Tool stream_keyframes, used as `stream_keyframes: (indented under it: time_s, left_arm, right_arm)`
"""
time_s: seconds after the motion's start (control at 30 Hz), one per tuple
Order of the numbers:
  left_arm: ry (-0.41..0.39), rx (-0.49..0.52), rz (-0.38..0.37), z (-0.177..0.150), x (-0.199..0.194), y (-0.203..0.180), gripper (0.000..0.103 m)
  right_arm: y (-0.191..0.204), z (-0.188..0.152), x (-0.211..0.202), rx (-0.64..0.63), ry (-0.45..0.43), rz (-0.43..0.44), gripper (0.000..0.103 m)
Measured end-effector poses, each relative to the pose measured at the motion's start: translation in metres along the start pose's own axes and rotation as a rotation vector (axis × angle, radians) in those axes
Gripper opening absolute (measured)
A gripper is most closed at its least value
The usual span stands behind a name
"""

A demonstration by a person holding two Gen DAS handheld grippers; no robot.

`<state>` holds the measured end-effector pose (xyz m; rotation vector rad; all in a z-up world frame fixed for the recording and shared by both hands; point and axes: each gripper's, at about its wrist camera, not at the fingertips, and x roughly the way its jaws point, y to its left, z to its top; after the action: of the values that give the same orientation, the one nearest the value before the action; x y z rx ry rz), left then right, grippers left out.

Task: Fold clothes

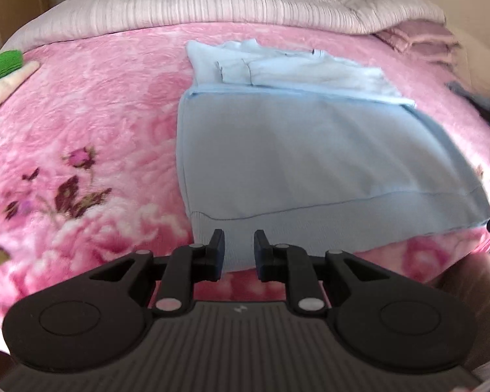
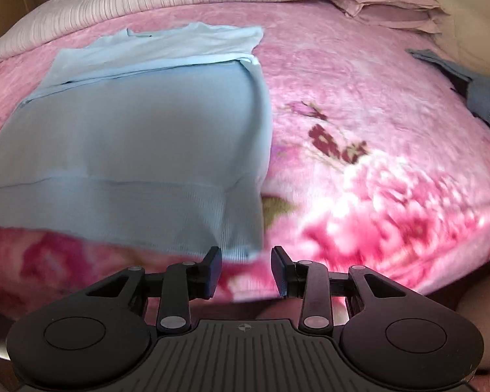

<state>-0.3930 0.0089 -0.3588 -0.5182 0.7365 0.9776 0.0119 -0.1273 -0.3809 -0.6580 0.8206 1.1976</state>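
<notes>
A light blue sweatshirt (image 1: 294, 150) (image 2: 140, 124) lies flat on the pink floral blanket (image 1: 98, 114) (image 2: 359, 98), its sleeves folded across the upper part and its ribbed hem (image 1: 310, 225) (image 2: 114, 202) nearest to me. My left gripper (image 1: 239, 233) hovers over the hem's near left corner, jaws a narrow gap apart with nothing between them. At the hem's near right corner, my right gripper (image 2: 247, 251) stands open; the corner of the cloth lies just ahead of its left finger and is not gripped. Both views are blurred by motion.
A striped pale quilt (image 1: 212, 6) and mauve pillows (image 2: 388, 6) line the far side of the bed. Green cloth (image 1: 0, 65) and cream cloth (image 1: 6, 88) lie at the left edge. A blue-grey garment (image 2: 486, 94) lies at the right edge.
</notes>
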Motion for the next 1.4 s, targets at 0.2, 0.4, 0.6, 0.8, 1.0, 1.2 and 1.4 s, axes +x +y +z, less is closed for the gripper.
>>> stream_keyframes:
  time_s: [0.2, 0.4, 0.6, 0.8, 1.0, 1.2, 1.4]
  left_arm:
    - [-0.043, 0.023, 0.039, 0.011, -0.034, -0.015, 0.022]
    - [-0.045, 0.041, 0.057, 0.010, -0.048, -0.026, 0.030]
    - [-0.032, 0.050, 0.084, 0.003, -0.056, -0.036, 0.032]
    - [-0.032, 0.070, 0.100, -0.004, -0.062, -0.045, 0.033]
    - [-0.033, 0.081, 0.118, -0.007, -0.066, -0.048, 0.036]
    - [-0.020, 0.078, 0.123, -0.006, -0.060, -0.045, 0.036]
    - [0.004, 0.019, 0.088, -0.003, -0.048, -0.025, 0.037]
  right_arm:
    - [0.010, 0.007, -0.052, 0.040, -0.108, 0.075, 0.040]
    - [0.020, -0.004, -0.064, 0.053, -0.062, 0.067, 0.058]
    - [0.023, -0.020, -0.065, 0.094, -0.032, 0.087, 0.058]
    - [0.034, -0.028, -0.067, 0.073, -0.039, 0.102, 0.058]
    - [0.034, -0.030, -0.068, 0.070, -0.037, 0.113, 0.058]
    - [0.031, -0.029, -0.064, 0.076, -0.031, 0.120, 0.058]
    - [0.032, -0.023, -0.051, 0.074, -0.010, 0.135, 0.058]
